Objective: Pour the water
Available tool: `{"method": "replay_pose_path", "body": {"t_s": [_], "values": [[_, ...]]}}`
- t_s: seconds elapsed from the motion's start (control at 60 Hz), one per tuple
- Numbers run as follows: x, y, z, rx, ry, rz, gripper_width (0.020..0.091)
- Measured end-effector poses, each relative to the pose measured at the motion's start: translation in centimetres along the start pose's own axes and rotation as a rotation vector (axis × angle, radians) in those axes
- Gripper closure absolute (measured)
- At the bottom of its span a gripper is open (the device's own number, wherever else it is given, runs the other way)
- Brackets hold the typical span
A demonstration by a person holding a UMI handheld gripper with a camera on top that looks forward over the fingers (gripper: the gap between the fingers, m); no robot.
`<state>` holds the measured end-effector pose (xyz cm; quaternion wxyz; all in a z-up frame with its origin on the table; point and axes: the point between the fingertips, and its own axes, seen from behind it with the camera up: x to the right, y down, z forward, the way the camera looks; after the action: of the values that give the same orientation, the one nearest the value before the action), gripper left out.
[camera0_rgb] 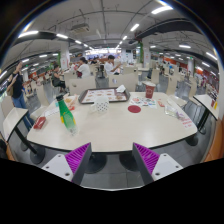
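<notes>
1. So, I am at the approach step: my gripper (113,160) hangs well back from the table (105,128), its two fingers apart with nothing between them, the left pad (77,157) and right pad (147,157) low in the frame.
2. The bottle (66,115), green and tilted, stands at centre left on the tabletop, beyond my left finger.
3. I judge the next move to be a reach forward and leftward to bring both fingers around it.
4. A tray (100,97) sits near the middle of the frame; small items, too tiny for me to name, lie to its right.
5. The near edge of the table curves just ahead of my fingers, with open tabletop between it and the bottle.
6. Chairs (22,122) flank the left side, so I would stay above the rim.
</notes>
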<state>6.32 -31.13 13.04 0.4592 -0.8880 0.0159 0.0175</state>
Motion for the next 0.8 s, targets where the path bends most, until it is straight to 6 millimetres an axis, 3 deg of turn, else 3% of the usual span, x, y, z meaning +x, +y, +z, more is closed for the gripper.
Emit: {"method": "replay_pose_path", "body": {"t_s": [0.1,0.117,0.217,0.35,0.4,0.55,0.8], "values": [[-0.1,-0.6,0.2,0.025,0.001,-0.001,0.0259],[1.0,-0.5,0.7,0.031,-0.005,-0.001,0.0255],[1.5,-0.7,1.2,0.044,-0.016,-0.008,0.0259],[-0.1,-1.1,2.6,0.069,-0.049,-0.018,0.0256],[-2.2,-0.9,2.7,0.092,-0.090,-0.036,0.0253],[-7.0,-1.0,5.5,0.177,-0.156,-0.119,0.0262],[-17.0,-5.1,12.7,0.324,-0.233,-0.053,0.0265]]}}
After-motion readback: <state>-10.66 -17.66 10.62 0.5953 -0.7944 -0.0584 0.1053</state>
